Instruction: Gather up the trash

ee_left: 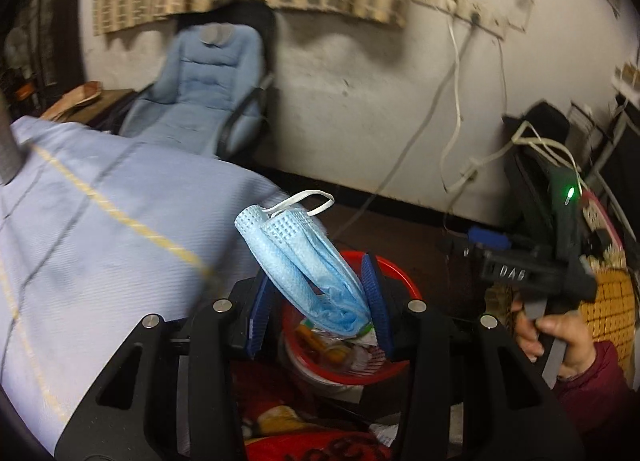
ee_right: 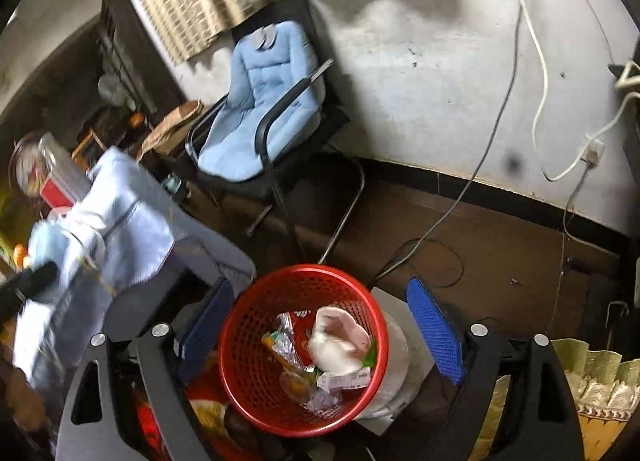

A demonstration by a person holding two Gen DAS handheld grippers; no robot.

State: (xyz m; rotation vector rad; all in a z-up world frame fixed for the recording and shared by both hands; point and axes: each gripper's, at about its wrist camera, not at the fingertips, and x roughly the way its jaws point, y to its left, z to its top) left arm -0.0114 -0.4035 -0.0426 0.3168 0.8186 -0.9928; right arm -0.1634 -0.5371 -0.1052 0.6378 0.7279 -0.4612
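Left wrist view: the left hand-held gripper (ee_left: 316,301) pinches a blue face mask (ee_left: 304,261) above the red basket (ee_left: 404,281). The right hand-held gripper (ee_right: 320,325) is wide open and empty over that basket (ee_right: 244,345).

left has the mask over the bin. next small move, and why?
Probably open the left gripper and let the mask drop. The mask hangs pinched between its pads, with the red bin showing directly below and already holding wrappers. The right gripper is open and empty over the bin, so it need not move.
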